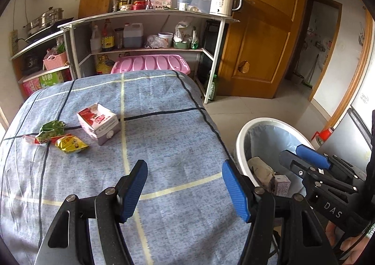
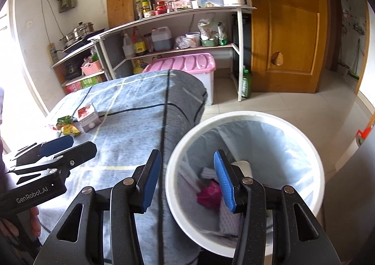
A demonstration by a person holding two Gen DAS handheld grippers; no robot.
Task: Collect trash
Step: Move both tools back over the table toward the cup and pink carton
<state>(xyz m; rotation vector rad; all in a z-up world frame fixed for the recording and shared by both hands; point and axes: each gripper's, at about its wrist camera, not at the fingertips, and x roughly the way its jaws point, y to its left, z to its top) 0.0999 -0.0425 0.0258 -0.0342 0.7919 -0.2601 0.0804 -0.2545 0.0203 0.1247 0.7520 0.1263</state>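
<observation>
1. A red-and-white carton (image 1: pixel 98 123) is lying tilted on the blue checked cloth, its top flaps standing open.
2. A green wrapper (image 1: pixel 52 129) and a yellow wrapper (image 1: pixel 70 144) are lying crumpled just beside it — touching each other.
3. A white bin (image 2: pixel 304 138) is standing beside the table edge, lined with a pale bag and holding trash — a pink scrap (image 2: pixel 209 193) among it.

Both wrist views face shelves (image 1: pixel 150 30) — share table (image 1: pixel 164 124), bin (image 2: pixel 246 122).
</observation>
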